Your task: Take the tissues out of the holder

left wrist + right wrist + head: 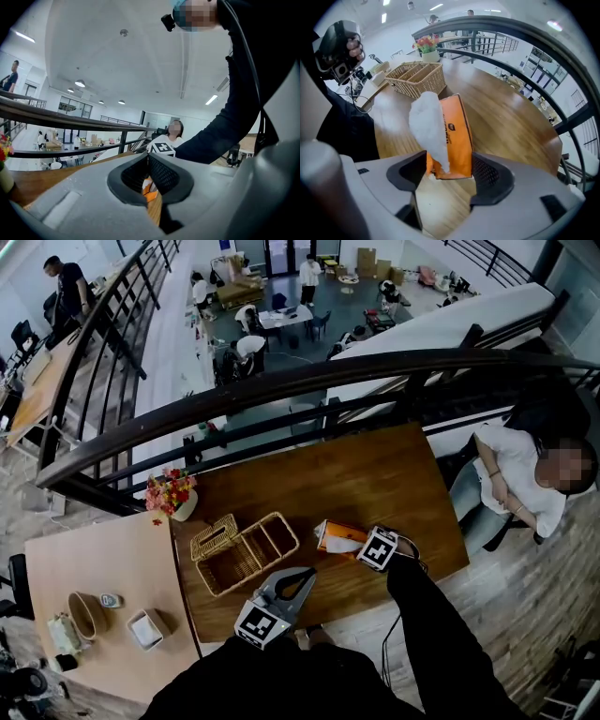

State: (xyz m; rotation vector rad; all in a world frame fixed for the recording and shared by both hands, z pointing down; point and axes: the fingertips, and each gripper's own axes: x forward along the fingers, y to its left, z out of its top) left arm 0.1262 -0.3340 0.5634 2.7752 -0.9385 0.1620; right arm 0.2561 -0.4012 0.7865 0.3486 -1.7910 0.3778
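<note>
Fig.: dark wooden desk (pixel 375 474) by a curved black railing (pixel 281 381), seen from above & from both hand-held grippers.

(a) Orange tissue pack (pixel 330 536) lies flat on the desk, outside the wicker holder (pixel 248 554) and near its R side in the head view. One white tissue (pixel 429 126) stands up out of the pack's top.

(b) Wicker holder: rectangular basket w/ divided compartments, hinged lid (pixel 214 535) swung open to its L.

(c) R hand-held gripper (pixel 449 161) points steeply down over the pack's near end. Jaws wide apart; the pack end sits betw. them, pads close by its sides, no squeeze visible. Its marker cube (pixel 380 547) shows just R of the pack.

(d) L hand-held gripper (pixel 307 574) is held roughly level near the desk's front edge, clear of holder & pack. Jaw tips meet, nothing gripped. A bit of the orange pack shows thru the gap below the tips.

(e) Flower vase (pixel 173 495) at the desk's far L corner, beyond the holder. A person (pixel 516 479) sits past the desk's R end.
</note>
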